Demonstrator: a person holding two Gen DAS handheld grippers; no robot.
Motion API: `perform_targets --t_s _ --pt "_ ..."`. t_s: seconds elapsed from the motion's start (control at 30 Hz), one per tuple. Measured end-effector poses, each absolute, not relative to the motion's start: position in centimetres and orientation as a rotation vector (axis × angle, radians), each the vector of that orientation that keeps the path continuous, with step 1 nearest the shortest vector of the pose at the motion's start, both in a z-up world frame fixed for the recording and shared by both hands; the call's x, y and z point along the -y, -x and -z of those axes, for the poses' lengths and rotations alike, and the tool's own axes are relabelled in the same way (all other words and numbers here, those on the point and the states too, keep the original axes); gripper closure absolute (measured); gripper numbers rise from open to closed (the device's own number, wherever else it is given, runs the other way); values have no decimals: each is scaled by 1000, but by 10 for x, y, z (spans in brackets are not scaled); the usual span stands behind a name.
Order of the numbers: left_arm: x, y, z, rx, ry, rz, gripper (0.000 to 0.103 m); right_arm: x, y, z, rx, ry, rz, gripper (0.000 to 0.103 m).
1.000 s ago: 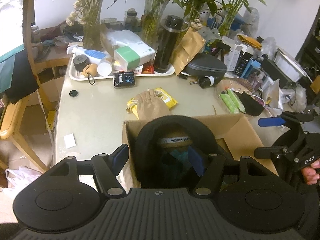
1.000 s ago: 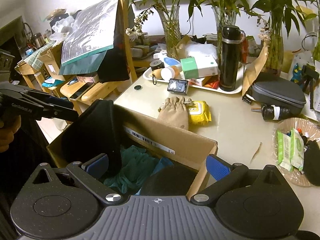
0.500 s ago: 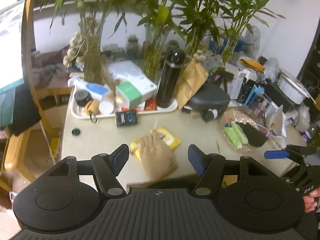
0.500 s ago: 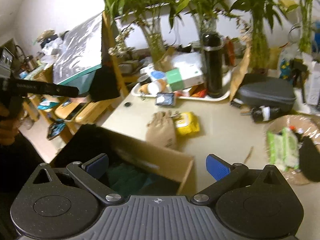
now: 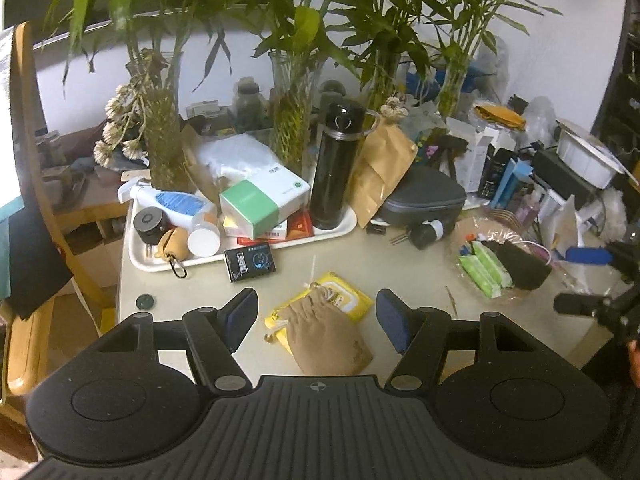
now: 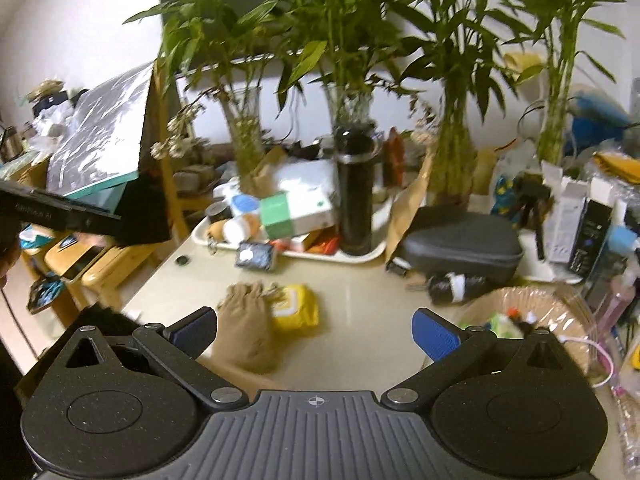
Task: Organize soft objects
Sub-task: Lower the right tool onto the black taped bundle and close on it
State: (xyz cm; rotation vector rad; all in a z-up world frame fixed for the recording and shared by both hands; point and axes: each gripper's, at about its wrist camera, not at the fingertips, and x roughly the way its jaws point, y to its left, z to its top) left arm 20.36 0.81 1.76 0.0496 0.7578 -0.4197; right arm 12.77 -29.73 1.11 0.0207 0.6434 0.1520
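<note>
Pouch (image 5: 326,338): tan drawstring bag, soft woven cloth, wrinkled, gathered neck with cord ends. Lies flat on the table (image 5: 352,256), overlapping a yellow wipes pack (image 5: 340,296) of crinkly plastic film. In the right view the pouch (image 6: 244,332) is blurred, same spot, just left of the pack.

Behind it: a white tray (image 5: 344,220), hard and glossy, holding a black cylindrical flask (image 5: 334,168), a green-and-white carton (image 5: 260,202) and a white bottle (image 5: 176,202). A dark zip case (image 5: 424,196), rounded shell with a matte fabric skin, sits right of the tray.

Left gripper (image 5: 316,318): jaws partly apart, blue pads bare, gripping nothing. The pouch shows through the gap below them, no contact visible.

Right gripper (image 6: 316,332): jaws wide apart, nothing between them, touching nothing. Left pad appears just in front of the pouch's edge; contact can't be judged through the blur.
</note>
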Motion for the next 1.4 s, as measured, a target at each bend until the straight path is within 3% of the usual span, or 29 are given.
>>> perform_targets --t_s 0.53,1.4 --pt "-33 -223 18 -794 46 327 38 315 -191 18 -559 -8 -51 0" --pt "-37 -223 13 -797 70 296 38 363 -291 96 -609 149 12 0"
